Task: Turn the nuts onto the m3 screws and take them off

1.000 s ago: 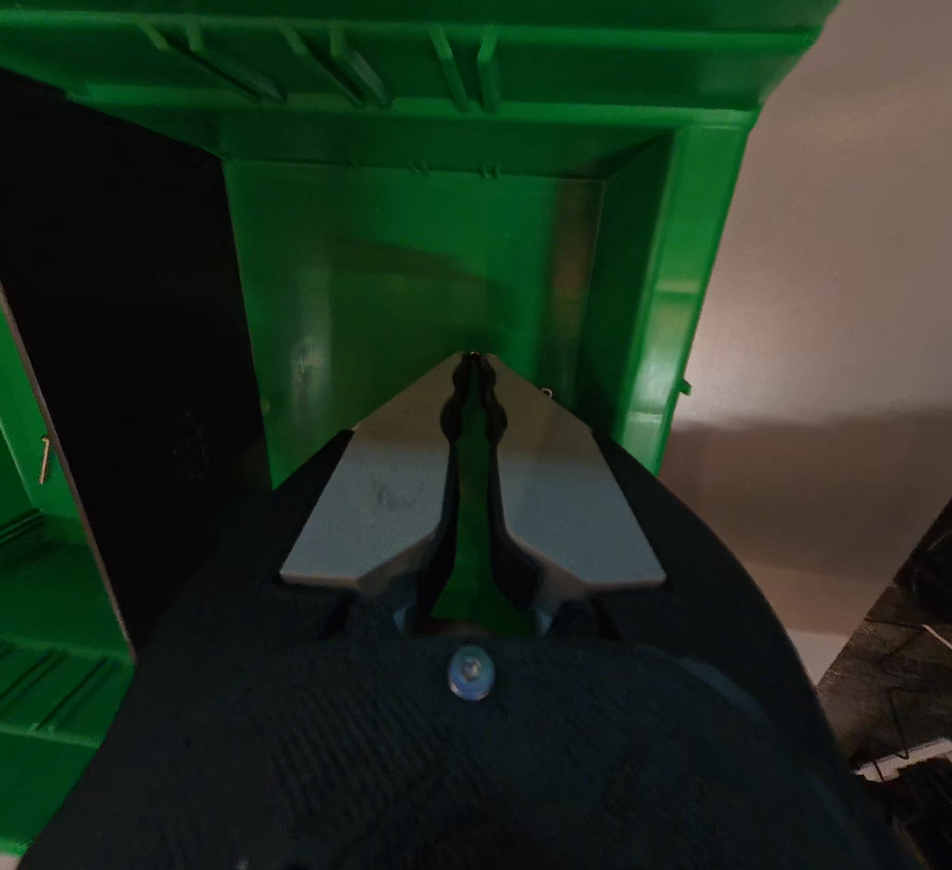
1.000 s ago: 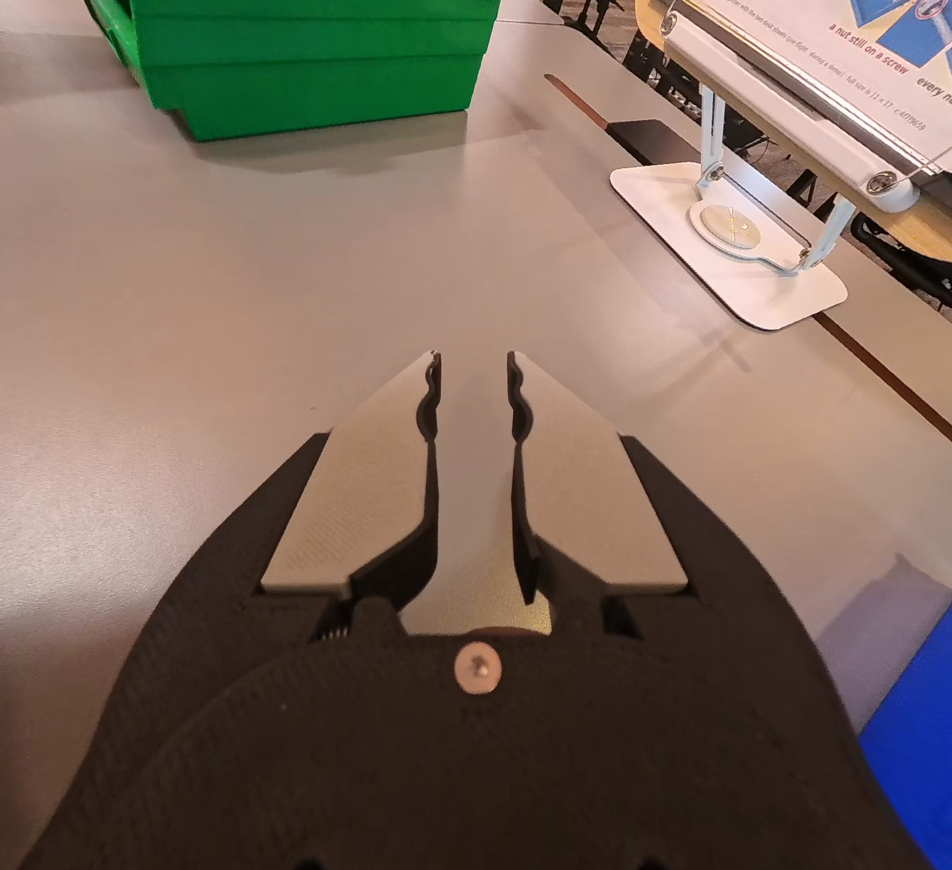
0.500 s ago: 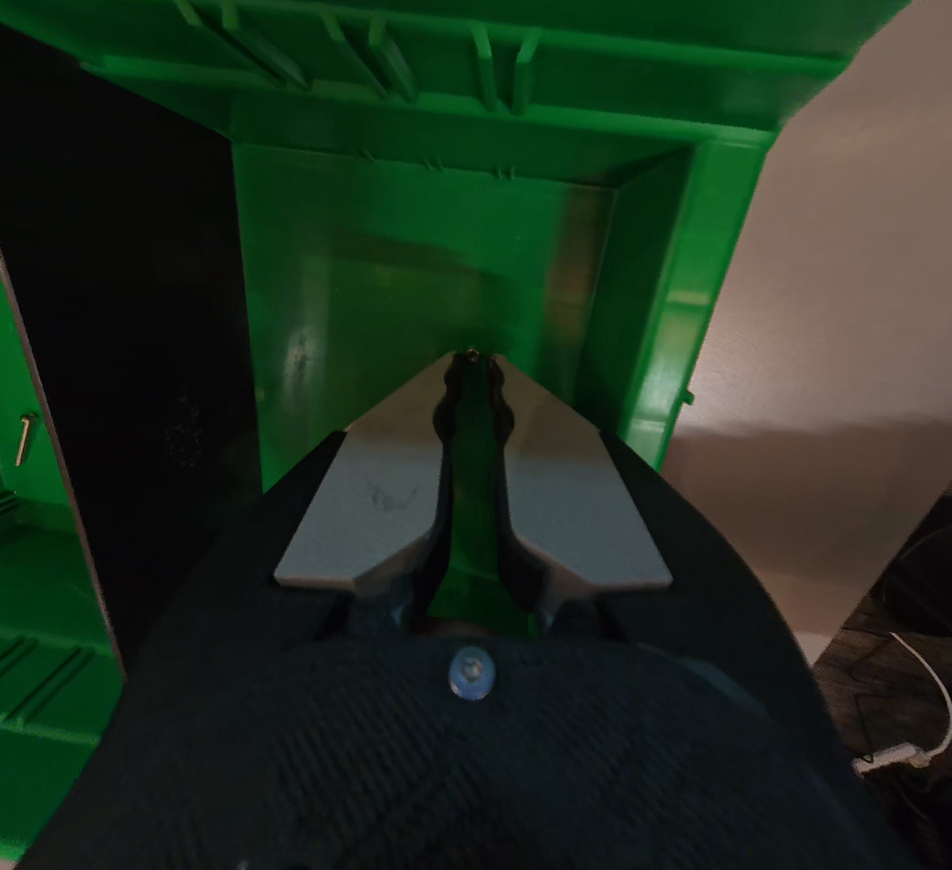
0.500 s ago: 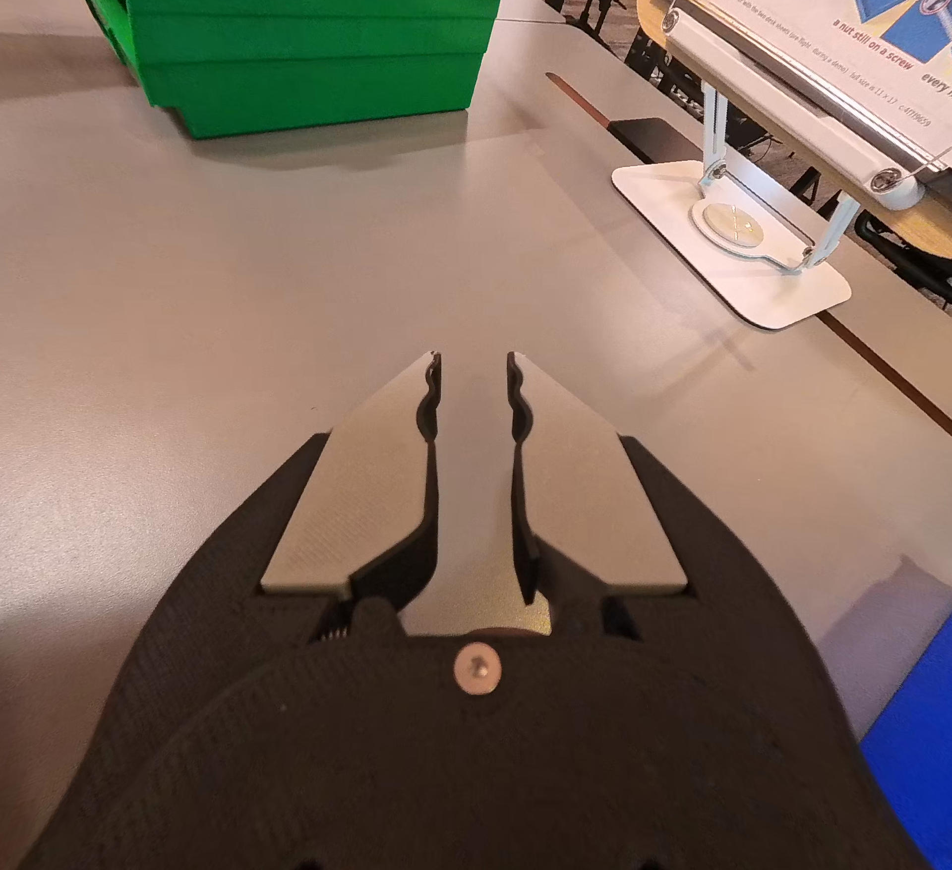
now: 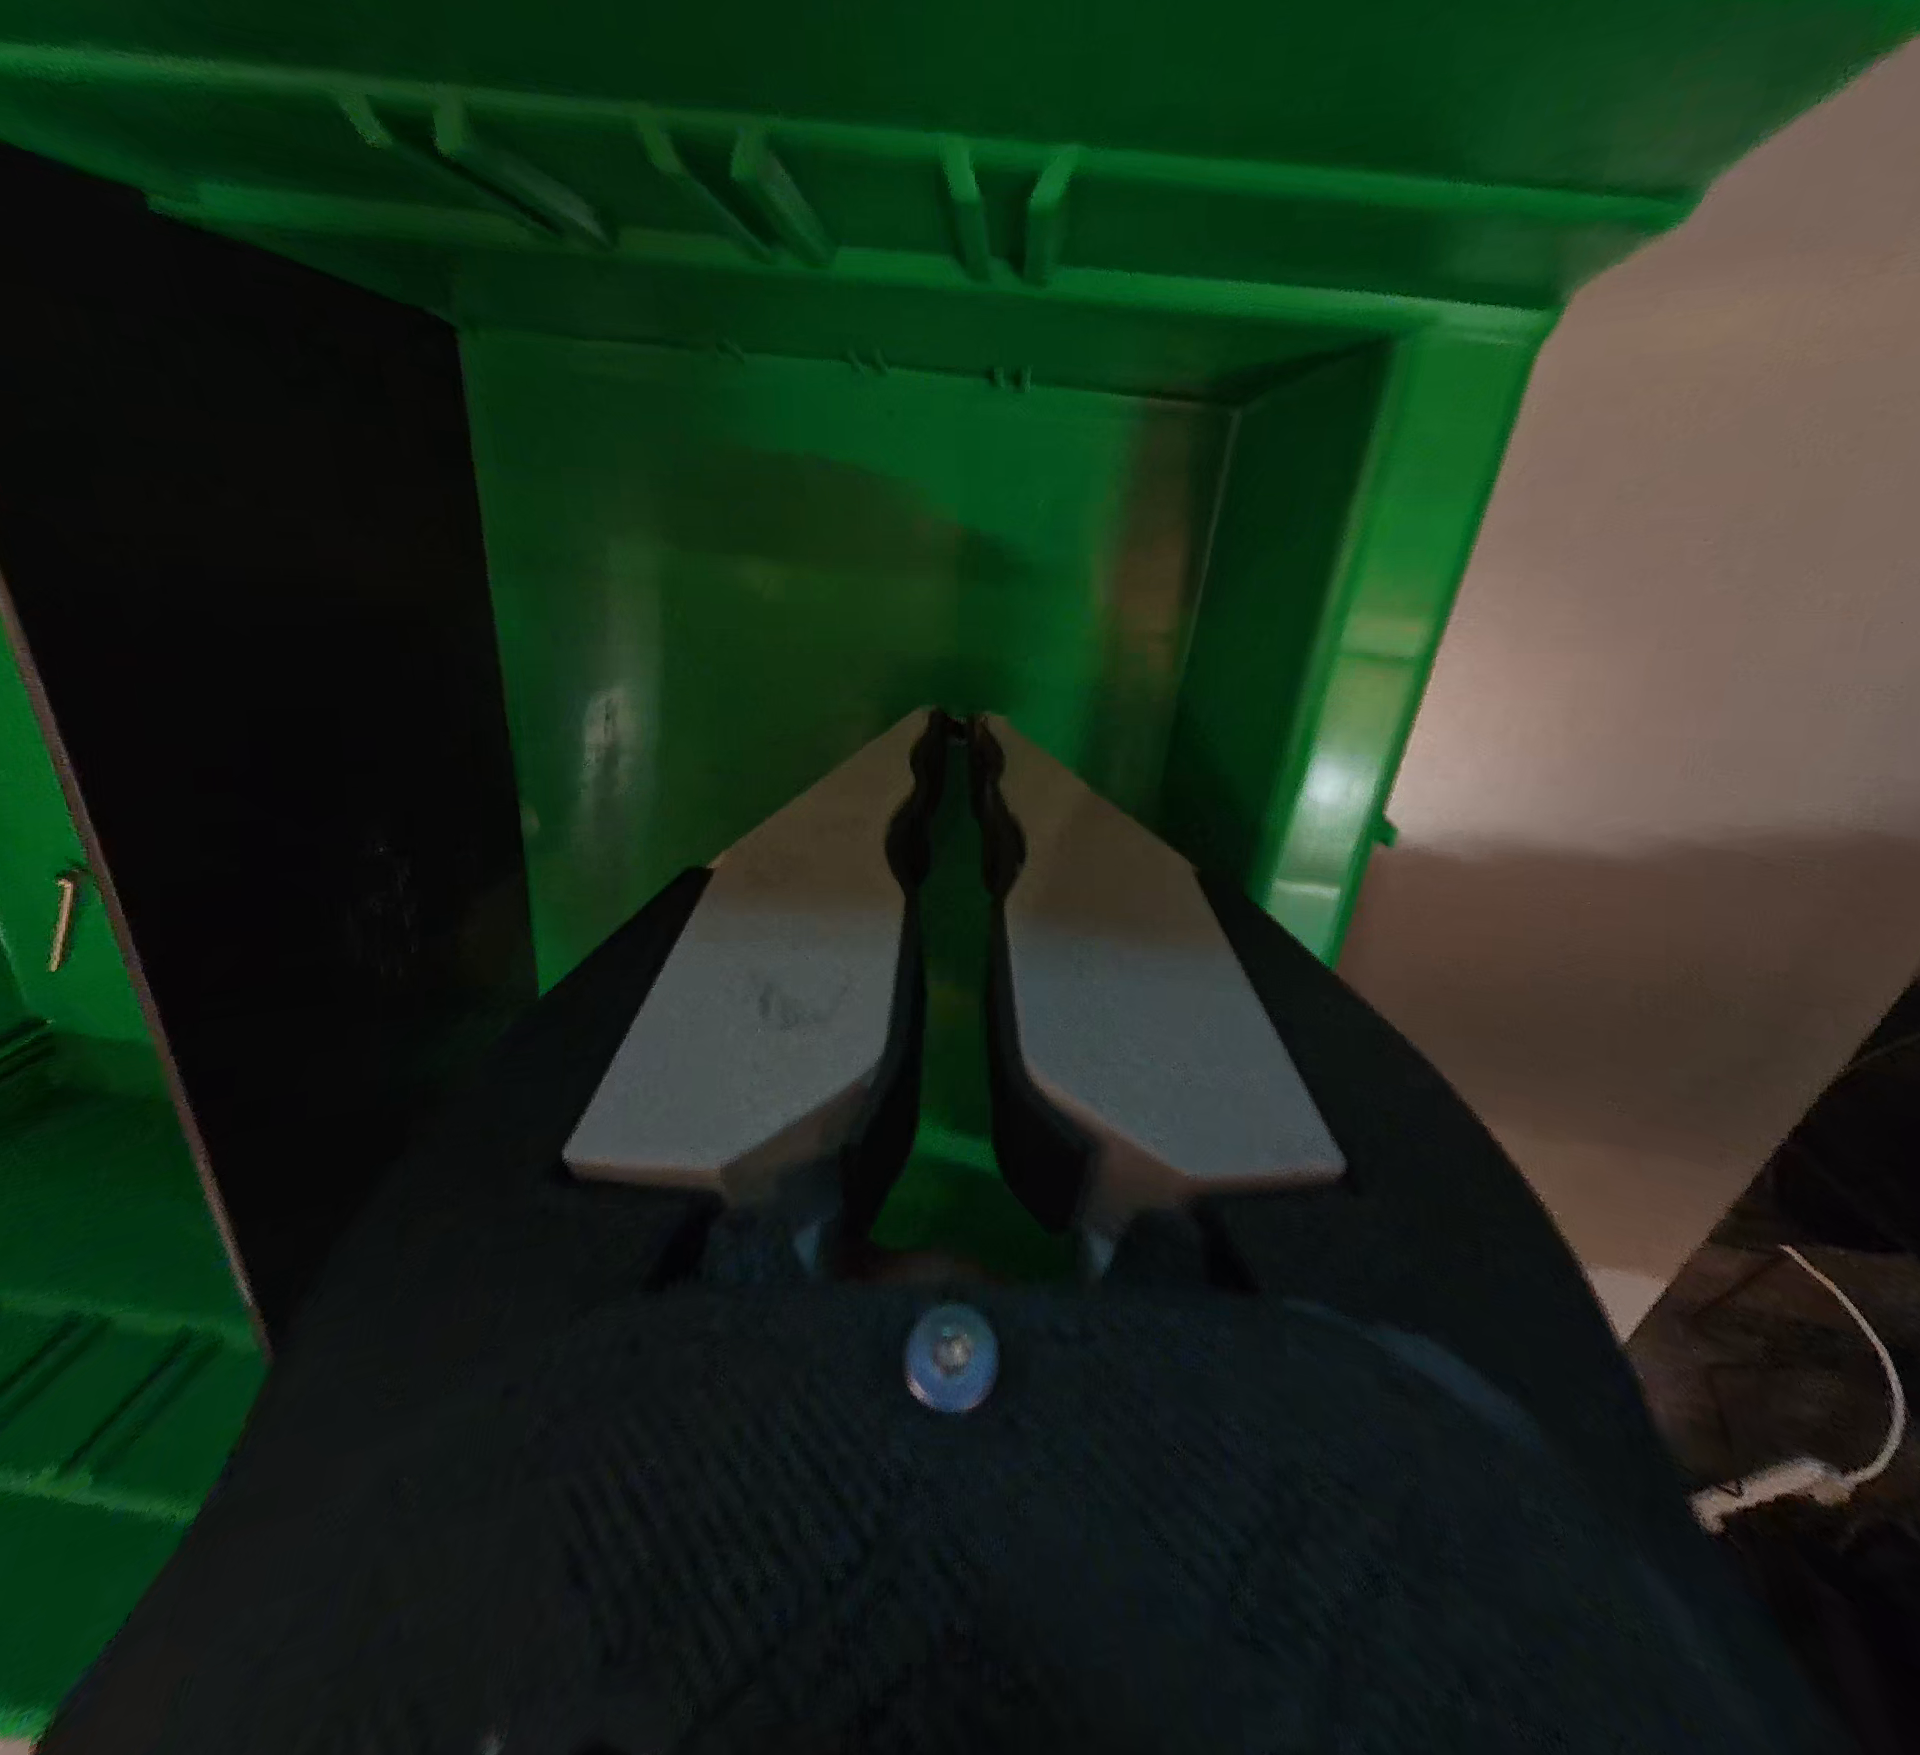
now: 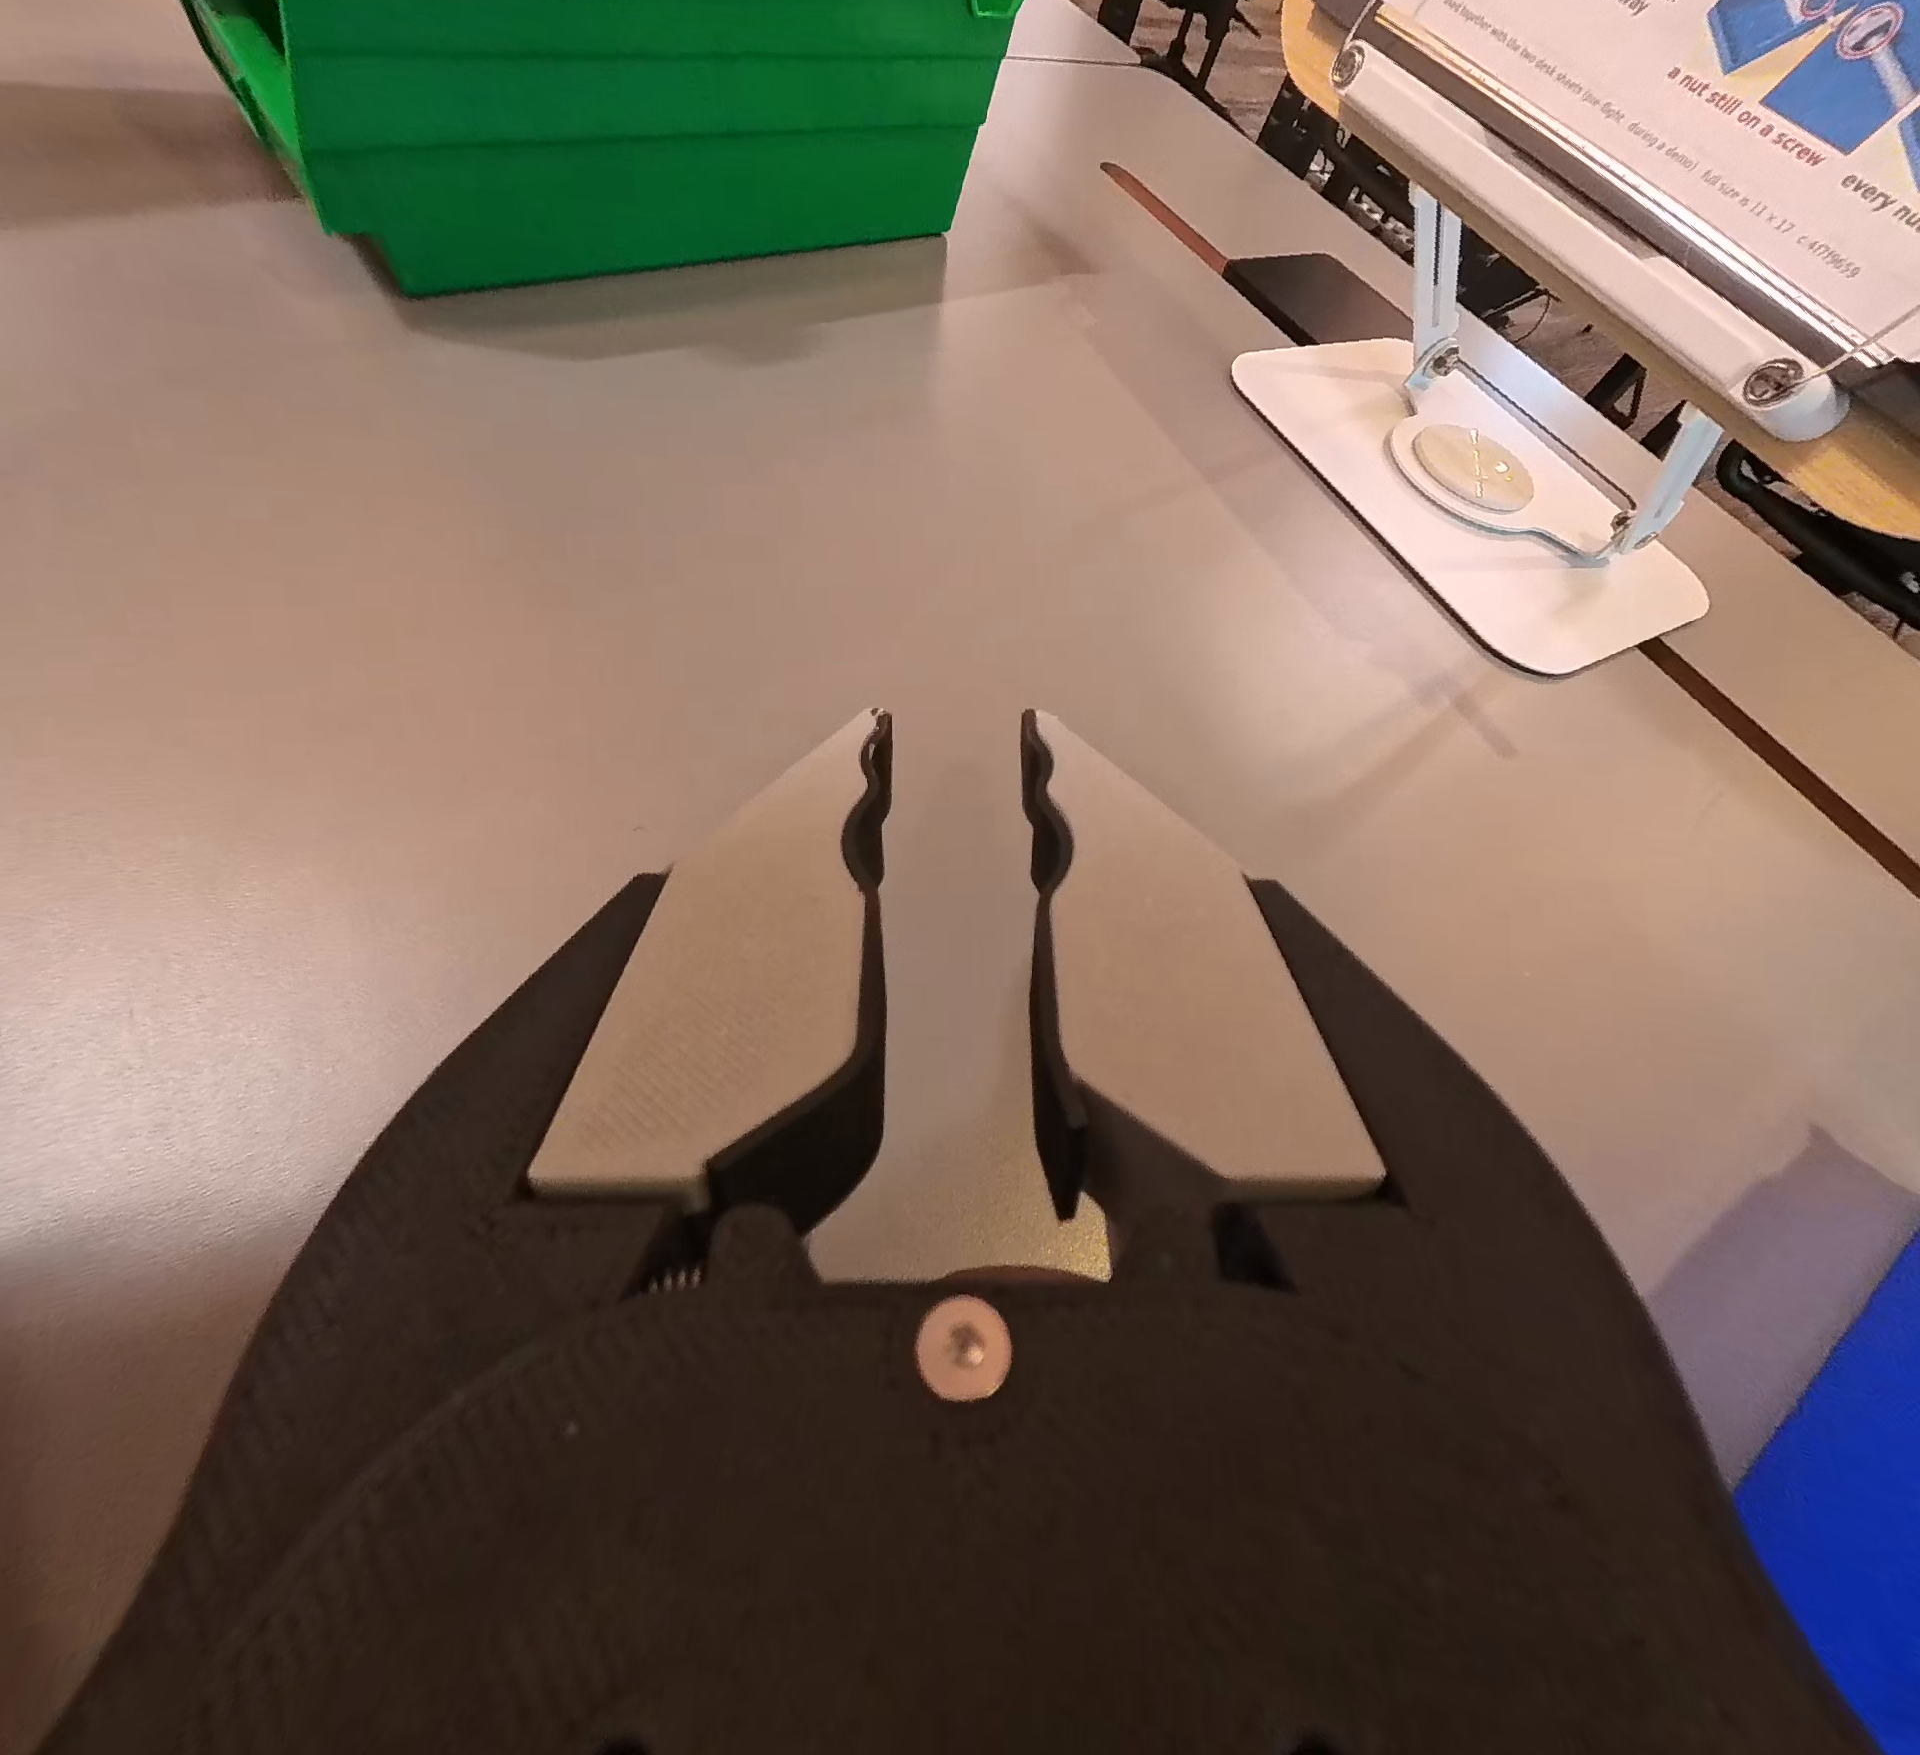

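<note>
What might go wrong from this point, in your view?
The left hand-held gripper has its tips nearly together inside the green bin, perhaps on something too small to identify; a tiny part might slip out when lifted. The black divider stands close beside it, so pulling out could knock it.

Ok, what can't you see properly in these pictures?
Left wrist view: the speck between the tips of the left claw is too tiny and blurred to name.
Right wrist view: the green bin has walls hiding its contents.
Right wrist view: the blue thing is cut off by the corner.
</note>
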